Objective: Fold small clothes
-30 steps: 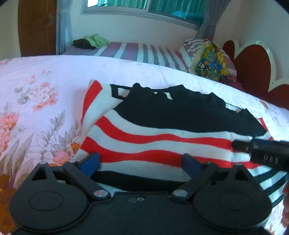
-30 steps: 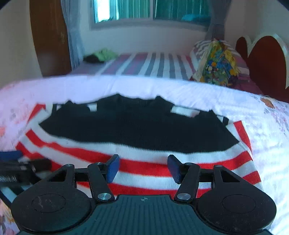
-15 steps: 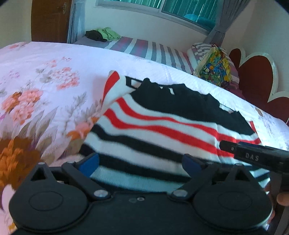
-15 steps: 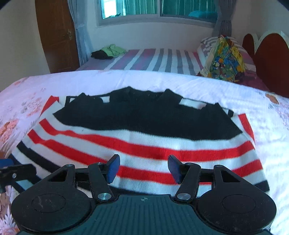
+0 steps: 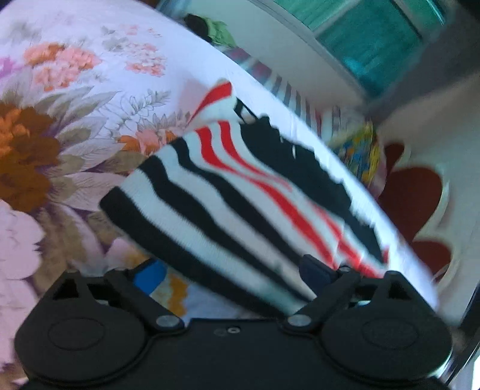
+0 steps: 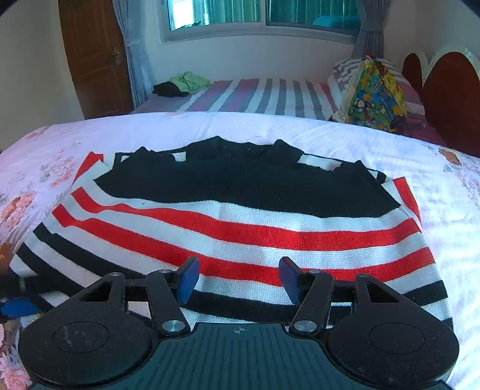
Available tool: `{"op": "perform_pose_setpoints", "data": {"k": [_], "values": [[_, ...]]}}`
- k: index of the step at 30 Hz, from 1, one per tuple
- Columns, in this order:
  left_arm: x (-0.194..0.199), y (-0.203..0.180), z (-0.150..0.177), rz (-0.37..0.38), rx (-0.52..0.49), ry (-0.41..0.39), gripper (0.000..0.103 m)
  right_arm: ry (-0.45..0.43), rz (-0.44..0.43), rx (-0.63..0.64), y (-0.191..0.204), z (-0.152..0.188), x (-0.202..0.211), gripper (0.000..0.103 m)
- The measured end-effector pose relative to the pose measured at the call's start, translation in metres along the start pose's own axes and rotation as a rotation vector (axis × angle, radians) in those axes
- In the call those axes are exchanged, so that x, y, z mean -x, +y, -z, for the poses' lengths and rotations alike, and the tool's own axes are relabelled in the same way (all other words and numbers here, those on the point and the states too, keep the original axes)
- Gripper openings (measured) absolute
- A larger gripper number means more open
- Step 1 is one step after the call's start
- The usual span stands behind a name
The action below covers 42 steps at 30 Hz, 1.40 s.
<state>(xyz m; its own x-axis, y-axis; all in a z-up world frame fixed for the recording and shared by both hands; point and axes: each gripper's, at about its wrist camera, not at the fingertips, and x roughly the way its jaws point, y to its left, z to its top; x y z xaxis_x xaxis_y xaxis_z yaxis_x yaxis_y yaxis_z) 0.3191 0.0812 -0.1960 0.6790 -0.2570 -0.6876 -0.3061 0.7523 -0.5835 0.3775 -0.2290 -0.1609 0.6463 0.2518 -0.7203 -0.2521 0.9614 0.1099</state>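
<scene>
While the striped sweater [image 6: 240,228] lies flat on the floral bedspread [image 6: 330,132], the right gripper [image 6: 238,280] hovers above its hem, fingers apart and empty; the left gripper [image 5: 232,271], fingers spread, holds nothing beside its corner.

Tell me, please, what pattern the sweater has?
The sweater has red, white and black stripes, clearest in the right wrist view.

Wooden door [image 6: 96,57], teal window [image 6: 261,13], striped bed [image 6: 258,96], red headboard [image 6: 447,99], daylight
</scene>
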Motion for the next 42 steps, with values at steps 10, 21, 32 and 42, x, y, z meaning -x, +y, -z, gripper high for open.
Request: {"op": "perform_pose_setpoints", "data": {"k": [10,21,32,42], "values": [[-0.029,0.008,-0.014,0.098,0.145,-0.201,0.098,-0.030,-0.010,-0.015,-0.004,-0.003,-0.009,0.058],[-0.034,0.021,-0.015,0.141,0.222,-0.219,0.029,-0.077,0.045,0.027,0.003,-0.017,-0.025,0.058],[0.011,-0.098,-0.017,0.247,-0.351,-0.305,0.021,-0.134,0.088,0.114,0.008,0.010,-0.031,0.058],[-0.060,-0.226,0.068,0.377,-0.677,-0.035,0.021,-0.110,0.229,-0.134,-0.119,0.047,0.054,0.059]]}}
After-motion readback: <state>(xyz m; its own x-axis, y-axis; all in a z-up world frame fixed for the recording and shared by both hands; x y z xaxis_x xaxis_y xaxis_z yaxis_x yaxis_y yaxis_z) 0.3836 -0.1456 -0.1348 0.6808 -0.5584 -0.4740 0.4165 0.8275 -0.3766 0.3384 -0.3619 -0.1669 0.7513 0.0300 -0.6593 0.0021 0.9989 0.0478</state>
